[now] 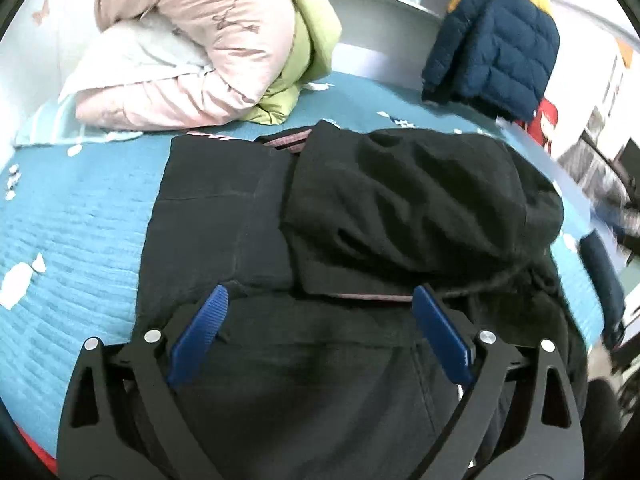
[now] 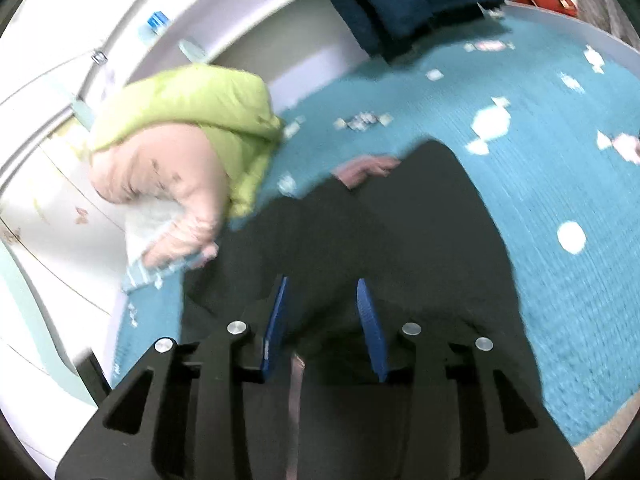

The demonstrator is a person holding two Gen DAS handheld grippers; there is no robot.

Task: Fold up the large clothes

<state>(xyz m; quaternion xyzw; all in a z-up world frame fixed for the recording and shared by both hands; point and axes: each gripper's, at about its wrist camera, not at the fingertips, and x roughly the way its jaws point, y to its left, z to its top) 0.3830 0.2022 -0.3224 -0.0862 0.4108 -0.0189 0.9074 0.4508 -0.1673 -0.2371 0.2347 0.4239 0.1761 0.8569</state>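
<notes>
My left claw (image 1: 320, 300) hangs spread wide over the soft black fabric garment (image 1: 248, 216), bunched mid-bed on the teal knitted bedspread (image 1: 80, 216). My right claw (image 2: 322, 292) is partly parted, holding nothing I can see. Limp cloth; I'd pinch hems.

Bright, even indoor light; strong fisheye bending with black corners; right wrist view motion-blurred throughout, left wrist view smeared toward 3 o'clock

Both wrist views look steeply down, close over the black folded fabric garment (image 1: 360, 208) (image 2: 380, 232), sharing the teal knitted bedspread (image 1: 80, 216) (image 2: 560, 208) and pink-and-green padded quilt (image 1: 208, 40) (image 2: 188, 128).
</notes>
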